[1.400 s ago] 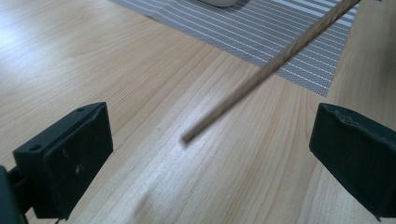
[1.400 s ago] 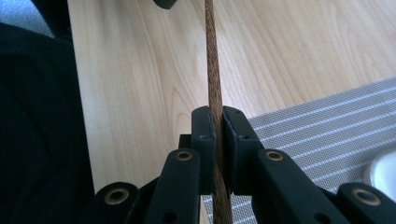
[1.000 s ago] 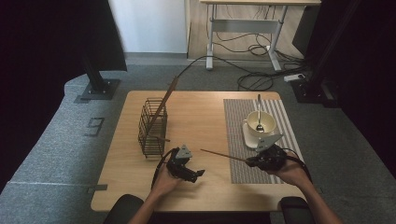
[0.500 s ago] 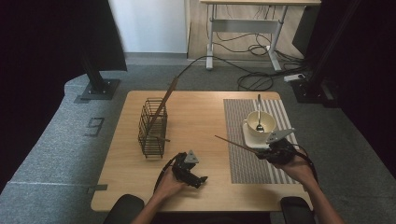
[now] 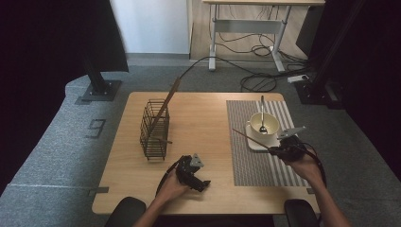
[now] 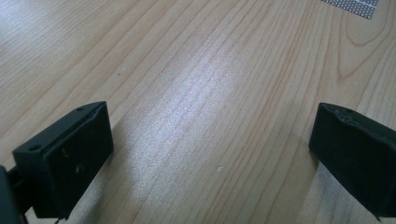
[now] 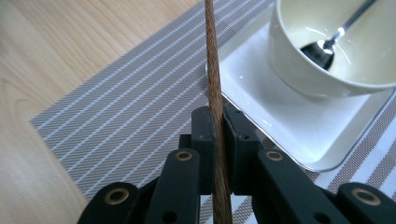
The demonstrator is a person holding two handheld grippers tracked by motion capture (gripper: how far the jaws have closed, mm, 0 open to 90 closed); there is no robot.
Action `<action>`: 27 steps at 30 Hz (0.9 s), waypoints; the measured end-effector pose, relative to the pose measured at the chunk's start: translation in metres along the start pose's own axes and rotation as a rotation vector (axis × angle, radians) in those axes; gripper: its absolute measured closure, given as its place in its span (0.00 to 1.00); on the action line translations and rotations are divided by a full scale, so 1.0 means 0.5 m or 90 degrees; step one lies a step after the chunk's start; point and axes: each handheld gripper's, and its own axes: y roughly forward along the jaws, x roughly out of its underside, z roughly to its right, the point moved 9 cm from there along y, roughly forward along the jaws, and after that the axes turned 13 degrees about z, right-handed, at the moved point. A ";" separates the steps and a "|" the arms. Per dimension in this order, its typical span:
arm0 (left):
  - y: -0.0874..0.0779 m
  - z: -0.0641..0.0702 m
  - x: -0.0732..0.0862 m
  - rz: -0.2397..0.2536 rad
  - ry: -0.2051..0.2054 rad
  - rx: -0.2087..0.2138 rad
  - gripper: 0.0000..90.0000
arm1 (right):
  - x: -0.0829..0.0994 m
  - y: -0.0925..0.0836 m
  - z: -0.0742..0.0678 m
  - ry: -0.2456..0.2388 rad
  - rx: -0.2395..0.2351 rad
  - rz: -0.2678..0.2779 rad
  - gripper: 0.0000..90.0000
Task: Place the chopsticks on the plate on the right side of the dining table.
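chopstick (image 5: 250, 138) clamped in right tongs (image 5: 275, 150), above the striped mat (image 5: 255, 165) by the bench's right edge, its length running up-left from the tongs beside the bowl (image 5: 263, 124) | wire basket (image 5: 154, 128) well apart toward the left | left tongs (image 5: 201, 182) gaping, empty, near the front edge

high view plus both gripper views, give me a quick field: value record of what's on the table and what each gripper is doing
table: light wood table
placemat: striped placemat on the table's right half
bowl: white bowl on a white square plate, spoon inside
basket: wire basket at left, long wooden stick leaning out of it
right gripper: shut on a thin wooden stick, over the placemat beside the plate
left gripper: open, low over bare wood
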 end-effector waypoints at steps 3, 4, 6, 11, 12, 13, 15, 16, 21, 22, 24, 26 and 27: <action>0.000 0.000 0.000 0.000 -0.002 0.001 0.00 | 0.009 0.006 0.016 0.003 0.016 -0.007 0.92; 0.000 0.000 0.000 0.001 -0.001 0.001 0.00 | 0.012 0.007 0.020 0.005 0.017 -0.008 0.92; 0.000 0.000 0.000 0.000 0.000 0.001 0.00 | 0.019 0.012 0.028 0.009 0.022 -0.013 0.92; 0.000 0.000 0.000 0.000 -0.001 0.001 0.00 | 0.031 0.021 0.043 0.016 0.031 -0.023 0.92; 0.000 0.000 0.000 0.000 -0.001 0.001 0.00 | 0.033 0.023 0.046 0.017 0.031 -0.025 0.92; 0.000 0.000 0.000 0.000 -0.001 0.001 0.00 | 0.034 0.025 0.048 0.016 0.030 -0.026 0.92; 0.000 0.001 0.000 0.000 -0.001 0.001 0.00 | 0.038 0.028 0.053 0.014 0.031 -0.031 0.92; 0.000 0.001 0.000 0.000 -0.001 0.001 0.00 | 0.039 0.029 0.055 0.012 0.031 -0.032 0.92; 0.000 0.001 0.000 0.000 0.000 0.001 0.00 | 0.048 0.037 0.067 0.013 0.035 -0.039 0.92; 0.000 0.001 0.000 -0.001 0.000 0.001 0.00 | 0.050 0.039 0.070 0.011 0.034 -0.040 0.92; 0.000 0.001 0.000 0.000 0.000 0.001 0.00 | 0.052 0.042 0.074 0.012 0.032 -0.040 0.92; 0.000 0.001 0.000 -0.001 0.000 0.001 0.00 | 0.055 0.045 0.079 0.014 0.029 -0.038 0.92; 0.000 0.001 0.000 -0.001 0.000 0.001 0.00 | 0.056 0.046 0.080 0.014 0.030 -0.037 0.91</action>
